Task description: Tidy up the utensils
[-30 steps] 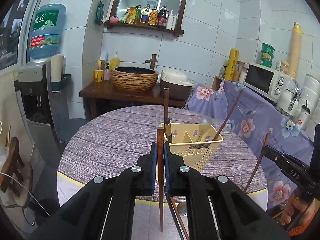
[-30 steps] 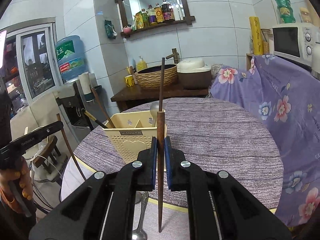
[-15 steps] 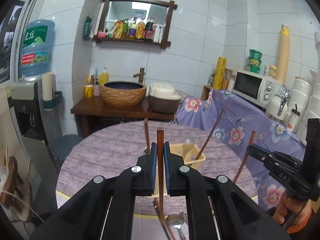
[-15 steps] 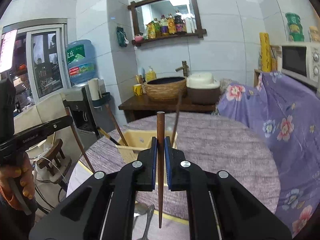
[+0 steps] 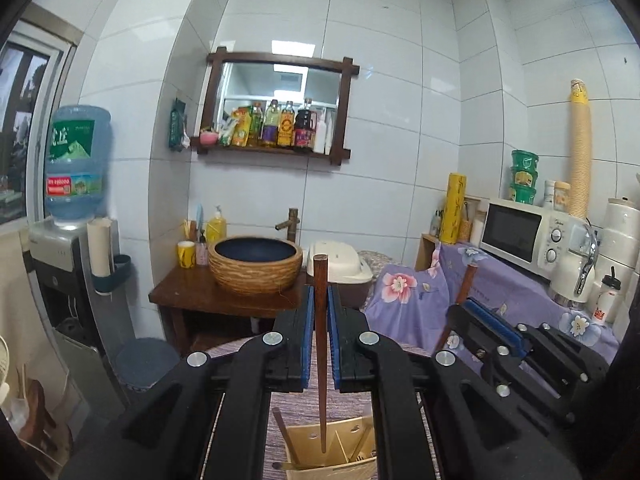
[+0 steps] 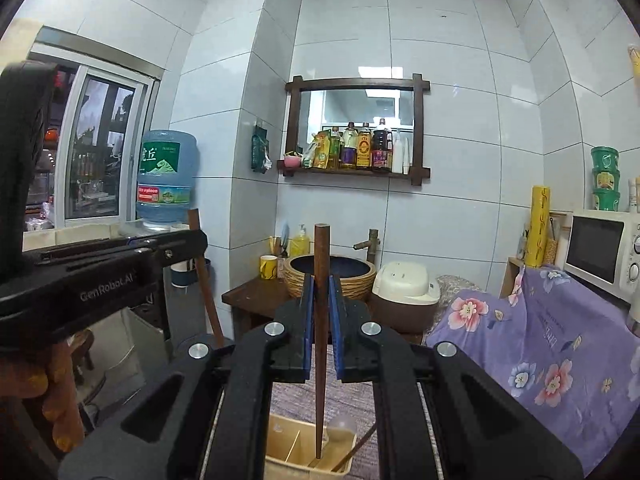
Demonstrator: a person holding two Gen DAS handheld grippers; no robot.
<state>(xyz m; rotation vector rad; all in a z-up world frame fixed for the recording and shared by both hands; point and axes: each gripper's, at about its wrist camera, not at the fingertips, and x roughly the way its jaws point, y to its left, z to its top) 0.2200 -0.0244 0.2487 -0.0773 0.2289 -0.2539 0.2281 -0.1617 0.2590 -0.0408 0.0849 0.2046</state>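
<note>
My left gripper (image 5: 319, 292) is shut on a brown wooden chopstick (image 5: 321, 360) held upright, its thin tip hanging over the beige utensil caddy (image 5: 308, 446) below. My right gripper (image 6: 320, 280) is shut on a second brown chopstick (image 6: 320, 360), tip pointing into the same caddy (image 6: 284, 440), which holds a spoon (image 6: 342, 426) and other sticks. The right gripper also shows in the left wrist view (image 5: 480, 312); the left one shows in the right wrist view (image 6: 188, 240). Both grippers hover side by side above the caddy.
The caddy stands on a round table with a purple striped cloth (image 6: 348, 396). Behind are a wooden stand with a woven basin (image 5: 256, 264), a water dispenser (image 5: 76, 208), a flowered purple cover (image 6: 532, 340) and a microwave (image 5: 528, 236).
Both grippers have risen and moved in over the caddy, each still holding its chopstick. The caddy has dropped to the bottom of both views and the grippers are closer together.
</note>
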